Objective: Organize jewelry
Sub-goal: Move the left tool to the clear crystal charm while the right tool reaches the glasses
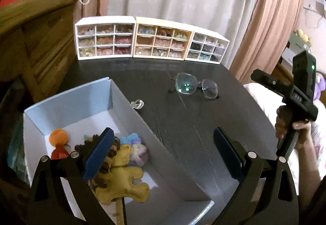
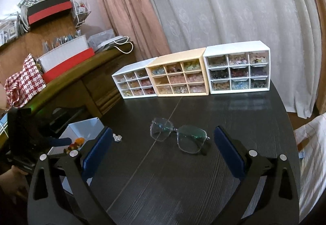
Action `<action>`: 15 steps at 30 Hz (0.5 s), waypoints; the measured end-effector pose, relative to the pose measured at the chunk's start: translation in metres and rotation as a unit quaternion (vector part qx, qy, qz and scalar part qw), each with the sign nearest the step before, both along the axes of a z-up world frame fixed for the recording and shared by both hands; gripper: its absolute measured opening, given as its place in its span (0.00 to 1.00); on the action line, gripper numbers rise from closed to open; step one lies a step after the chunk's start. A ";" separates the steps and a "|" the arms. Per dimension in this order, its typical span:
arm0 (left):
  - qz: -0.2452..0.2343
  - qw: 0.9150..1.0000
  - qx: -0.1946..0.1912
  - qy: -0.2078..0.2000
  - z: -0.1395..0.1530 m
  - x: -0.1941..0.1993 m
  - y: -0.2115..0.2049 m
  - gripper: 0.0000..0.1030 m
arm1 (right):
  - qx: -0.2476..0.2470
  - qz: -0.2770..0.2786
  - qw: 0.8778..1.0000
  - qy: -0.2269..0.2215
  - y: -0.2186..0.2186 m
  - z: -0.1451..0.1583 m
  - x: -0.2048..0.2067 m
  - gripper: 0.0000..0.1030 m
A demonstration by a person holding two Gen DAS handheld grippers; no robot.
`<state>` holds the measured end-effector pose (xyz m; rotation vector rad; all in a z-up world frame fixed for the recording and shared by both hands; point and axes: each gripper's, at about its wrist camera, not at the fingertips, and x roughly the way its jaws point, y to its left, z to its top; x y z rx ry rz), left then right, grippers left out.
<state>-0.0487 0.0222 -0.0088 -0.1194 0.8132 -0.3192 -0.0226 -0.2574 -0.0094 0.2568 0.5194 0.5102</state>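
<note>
Plush lion in left view only

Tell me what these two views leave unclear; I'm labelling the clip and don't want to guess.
- Drawer contents of the three organizers: both views, too small and blurred to identify pieces.
- Items in the white box: left wrist view, partly covered by the left tongs; right wrist view shows only a corner.
- Small clear object beside the box: too small to identify.
- Glasses: arms hidden.

drawer contents too small to tell | box part-hidden (by tongs, frame edge)
</note>
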 end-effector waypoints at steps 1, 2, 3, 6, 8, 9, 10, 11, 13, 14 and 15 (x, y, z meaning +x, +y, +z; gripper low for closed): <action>0.003 1.000 -0.004 -0.001 0.001 0.002 0.003 0.95 | 0.002 0.000 1.000 0.000 -0.001 0.000 0.000 0.93; 0.008 1.000 -0.003 -0.002 0.000 0.004 0.006 0.95 | 0.005 -0.002 1.000 -0.001 -0.002 0.001 0.000 0.93; 0.010 1.000 -0.001 -0.001 0.000 0.006 0.009 0.95 | 0.007 -0.005 1.000 -0.001 -0.004 0.001 0.000 0.93; 0.015 1.000 0.008 -0.005 0.001 0.012 0.019 0.95 | 0.014 0.000 1.000 0.001 -0.007 0.001 -0.001 0.93; 0.011 0.999 0.029 -0.010 0.000 0.018 0.024 0.95 | 0.015 0.016 1.000 0.006 -0.007 0.000 0.000 0.93; 0.006 0.999 0.039 -0.010 0.001 0.021 0.026 0.95 | 0.014 0.029 0.999 0.010 -0.005 0.001 0.002 0.93; -0.002 0.999 0.045 -0.009 0.003 0.024 0.028 0.95 | 0.014 0.044 0.999 0.010 -0.004 0.001 0.003 0.93; -0.013 0.999 0.045 -0.008 0.005 0.026 0.030 0.95 | 0.016 0.062 0.998 0.008 -0.002 0.002 0.005 0.91; -0.054 0.998 0.039 -0.015 0.017 0.032 0.032 0.95 | 0.025 0.107 0.994 0.007 -0.001 0.005 0.010 0.86; -0.081 0.996 0.042 -0.026 0.026 0.036 0.031 0.95 | 0.025 0.135 0.990 0.012 0.000 0.007 0.018 0.84; -0.093 0.994 0.053 -0.035 0.032 0.039 0.029 0.95 | 0.019 0.151 0.988 0.013 0.001 0.010 0.024 0.83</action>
